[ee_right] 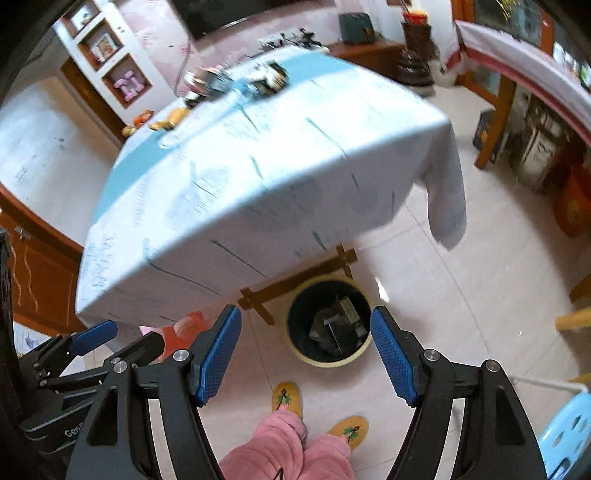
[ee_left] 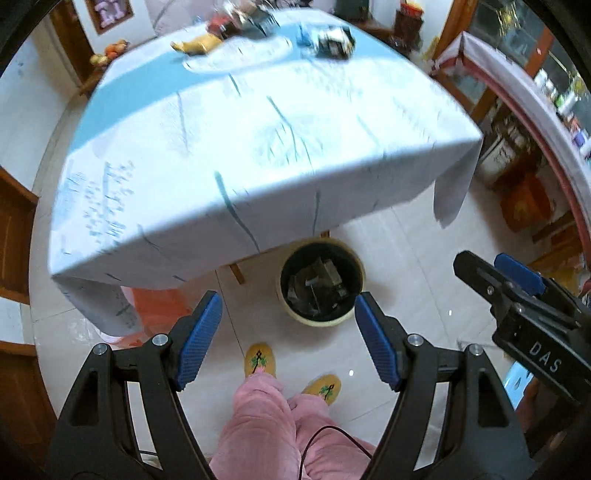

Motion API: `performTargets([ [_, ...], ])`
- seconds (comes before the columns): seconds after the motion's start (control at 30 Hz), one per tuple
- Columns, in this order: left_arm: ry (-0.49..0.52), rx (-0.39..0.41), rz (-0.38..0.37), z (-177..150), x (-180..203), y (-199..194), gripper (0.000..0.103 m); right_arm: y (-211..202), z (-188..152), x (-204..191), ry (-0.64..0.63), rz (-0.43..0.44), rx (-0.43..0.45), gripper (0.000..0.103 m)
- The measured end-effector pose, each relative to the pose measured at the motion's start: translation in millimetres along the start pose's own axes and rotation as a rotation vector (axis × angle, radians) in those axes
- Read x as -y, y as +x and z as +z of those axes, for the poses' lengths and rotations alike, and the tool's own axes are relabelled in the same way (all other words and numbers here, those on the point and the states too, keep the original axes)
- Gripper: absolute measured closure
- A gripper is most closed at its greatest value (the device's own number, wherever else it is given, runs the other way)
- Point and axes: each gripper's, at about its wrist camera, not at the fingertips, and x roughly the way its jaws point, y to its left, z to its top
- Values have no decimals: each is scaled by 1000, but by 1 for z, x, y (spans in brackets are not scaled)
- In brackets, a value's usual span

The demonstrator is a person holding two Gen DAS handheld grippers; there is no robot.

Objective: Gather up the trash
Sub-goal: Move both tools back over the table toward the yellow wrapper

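Left wrist view: blurred clutter (ee_left: 258, 22) on far table (ee_left: 258, 147), unidentifiable.

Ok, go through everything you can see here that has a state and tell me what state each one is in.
Left gripper: open, holding nothing.
Right gripper: open, holding nothing.
Trash bin: upright on the floor by the table, no lid, trash inside.
Tablecloth: spread over the table, corners hanging down.
Things on the table: clustered at the far end, too blurred to identify.
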Motion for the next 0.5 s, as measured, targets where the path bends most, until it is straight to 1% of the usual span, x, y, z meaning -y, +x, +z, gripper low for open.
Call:
performTargets([
  [0.03,-7,17,3,3,-2,-12,31,-8,2,-5,-7,3,6,29],
  [0.2,-38,58,10,14,-11,-41,31,-45,16,-29,-50,14,32,29],
  [0.5,-86,99,22,30,-22,-60,31,-76,33,-56,-89,39,71,30],
])
